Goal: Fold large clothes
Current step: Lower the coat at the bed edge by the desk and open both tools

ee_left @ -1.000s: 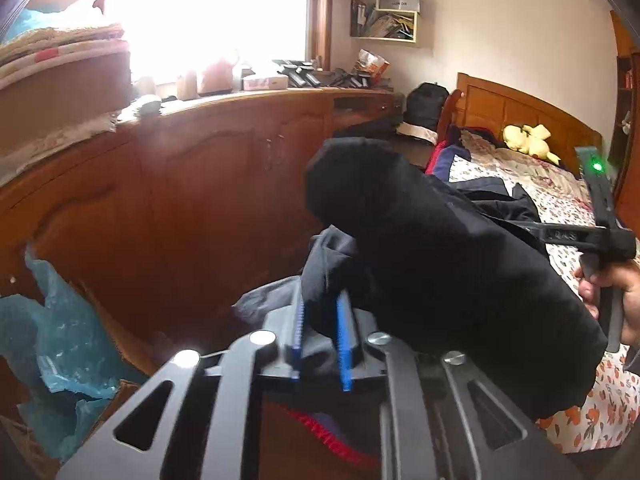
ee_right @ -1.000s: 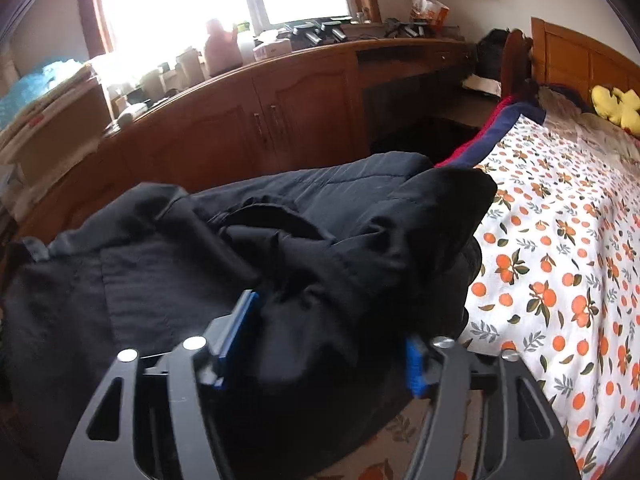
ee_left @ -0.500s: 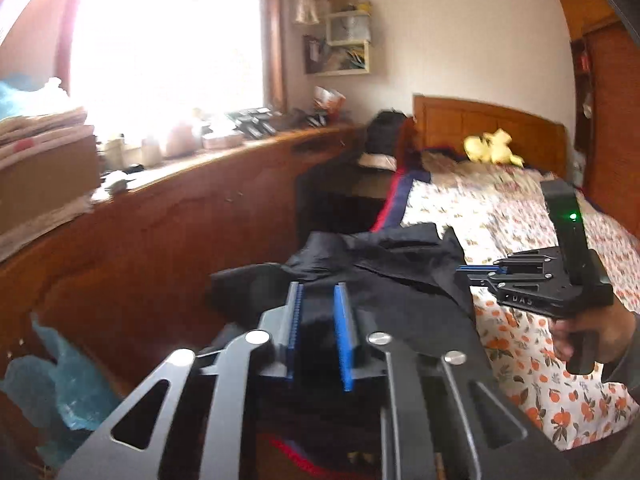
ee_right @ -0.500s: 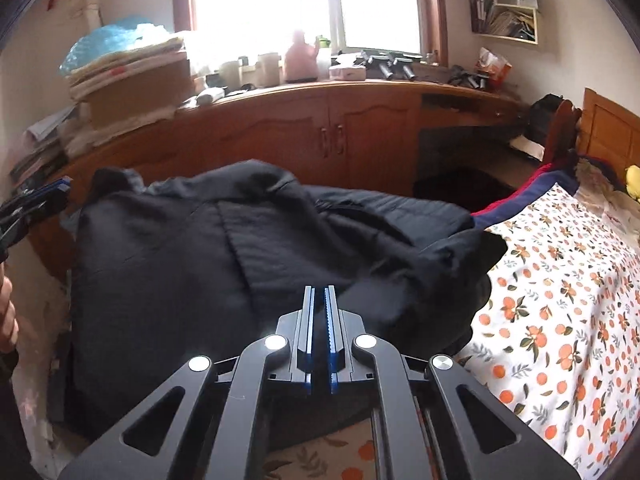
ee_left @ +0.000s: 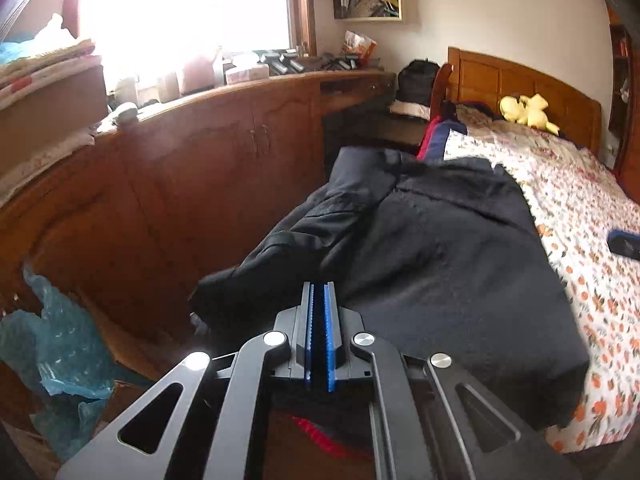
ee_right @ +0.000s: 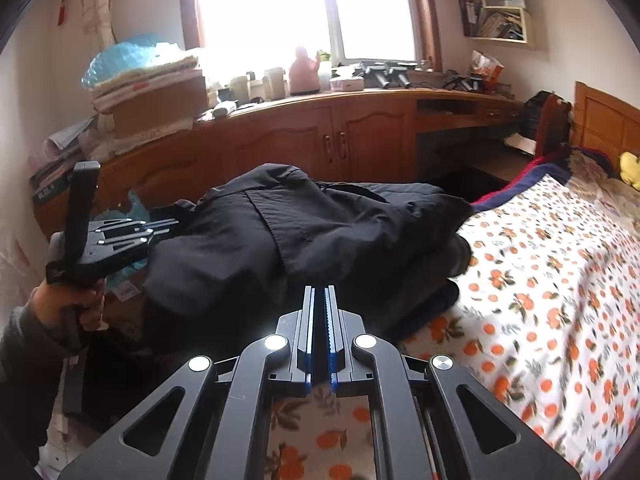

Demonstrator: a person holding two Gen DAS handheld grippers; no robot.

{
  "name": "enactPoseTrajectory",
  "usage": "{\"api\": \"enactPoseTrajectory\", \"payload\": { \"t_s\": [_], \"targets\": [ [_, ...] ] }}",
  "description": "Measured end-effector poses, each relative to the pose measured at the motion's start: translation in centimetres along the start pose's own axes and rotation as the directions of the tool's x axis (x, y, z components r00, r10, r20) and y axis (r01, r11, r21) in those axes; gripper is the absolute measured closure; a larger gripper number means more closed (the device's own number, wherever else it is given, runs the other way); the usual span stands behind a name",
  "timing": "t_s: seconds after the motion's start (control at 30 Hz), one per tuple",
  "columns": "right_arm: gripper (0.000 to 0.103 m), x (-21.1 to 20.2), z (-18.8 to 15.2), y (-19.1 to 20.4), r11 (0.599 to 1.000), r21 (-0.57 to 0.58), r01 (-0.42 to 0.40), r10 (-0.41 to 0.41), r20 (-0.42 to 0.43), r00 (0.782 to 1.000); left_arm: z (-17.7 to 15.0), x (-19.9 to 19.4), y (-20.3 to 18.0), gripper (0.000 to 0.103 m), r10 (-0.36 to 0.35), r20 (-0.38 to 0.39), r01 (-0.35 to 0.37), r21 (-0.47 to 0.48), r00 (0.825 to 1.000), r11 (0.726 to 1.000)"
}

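A large black jacket [ee_left: 440,248] lies in a loose heap on the bed's near-left corner, one part hanging over the side. In the right wrist view the jacket [ee_right: 320,232] shows a flap folded across its top. My left gripper [ee_left: 319,286] hovers short of the jacket's near edge; its jaws are closing, the blue pads almost together with nothing between them. A hand holds this left gripper [ee_right: 168,226] beside the jacket's left end. My right gripper [ee_right: 319,290] is shut on nothing, just in front of the jacket above the sheet.
The bed [ee_right: 540,300] has an orange-flower sheet, a wooden headboard [ee_left: 520,80] and a yellow plush toy [ee_left: 524,110]. A long wooden cabinet [ee_right: 340,140] runs along the left. Blue plastic wrap [ee_left: 60,352] lies on the floor. A small dark object [ee_left: 624,242] rests on the sheet.
Both grippers let go of the jacket, which dropped from a lifted bundle to lie on the bed. Both pulled back from it and their jaws came together.
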State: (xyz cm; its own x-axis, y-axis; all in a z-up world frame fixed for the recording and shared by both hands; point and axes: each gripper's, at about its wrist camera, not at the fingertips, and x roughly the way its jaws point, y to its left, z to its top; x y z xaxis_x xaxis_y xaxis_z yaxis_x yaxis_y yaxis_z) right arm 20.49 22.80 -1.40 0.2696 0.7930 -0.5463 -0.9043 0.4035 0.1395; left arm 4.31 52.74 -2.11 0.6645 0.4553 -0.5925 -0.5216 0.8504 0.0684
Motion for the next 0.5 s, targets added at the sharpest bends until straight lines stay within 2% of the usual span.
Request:
{"api": "enactPoseTrajectory", "payload": {
  "t_s": [0.13, 0.17, 0.2, 0.27, 0.33, 0.4, 0.47, 0.5],
  "targets": [
    [0.098, -3.8, -1.1, -0.6, 0.999, 0.027, 0.024, -0.025, 0.039, 0.999, 0.7, -3.0, -1.3, 0.097, 0.004, 0.066, -0.004, 0.0, 0.998, 1.0],
    [0.098, -5.2, -1.5, -0.9, 0.999, 0.035, 0.038, -0.04, 0.053, 0.998, 0.8, -4.1, -2.0, 0.091, 0.004, 0.087, -0.004, 0.003, 0.996, 1.0],
    [0.096, -6.3, -1.9, -1.2, 0.998, 0.041, 0.048, -0.05, 0.062, 0.997, 1.0, -5.1, -2.7, 0.085, -0.002, 0.111, 0.002, 0.005, 0.994, 1.0],
    [0.085, -8.3, -2.5, -1.7, 0.996, 0.055, 0.069, -0.073, 0.078, 0.994, 1.4, -7.1, -4.1, 0.035, -0.012, 0.158, 0.012, 0.005, 0.987, 1.0],
    [0.081, -10.9, -3.3, -2.3, 0.993, 0.064, 0.101, -0.107, 0.099, 0.989, 1.4, -9.1, -6.0, 0.022, -0.04, 0.213, 0.039, 0.009, 0.976, 0.999],
    [0.076, -13.4, -4.3, -2.9, 0.988, 0.076, 0.131, -0.14, 0.116, 0.983, 1.2, -10.5, -8.1, 0.005, -0.076, 0.238, 0.075, 0.016, 0.968, 0.997],
    [0.049, -15.8, -5.4, -3.4, 0.982, 0.098, 0.164, -0.176, 0.131, 0.976, 0.9, -11.6, -10.4, 0.002, -0.11, 0.258, 0.108, 0.021, 0.96, 0.994],
    [0.042, -17.5, -6.2, -3.8, 0.976, 0.114, 0.188, -0.204, 0.148, 0.968, 0.8, -12.0, -11.7, 0.002, -0.132, 0.257, 0.13, 0.026, 0.957, 0.991]
  ]
}}
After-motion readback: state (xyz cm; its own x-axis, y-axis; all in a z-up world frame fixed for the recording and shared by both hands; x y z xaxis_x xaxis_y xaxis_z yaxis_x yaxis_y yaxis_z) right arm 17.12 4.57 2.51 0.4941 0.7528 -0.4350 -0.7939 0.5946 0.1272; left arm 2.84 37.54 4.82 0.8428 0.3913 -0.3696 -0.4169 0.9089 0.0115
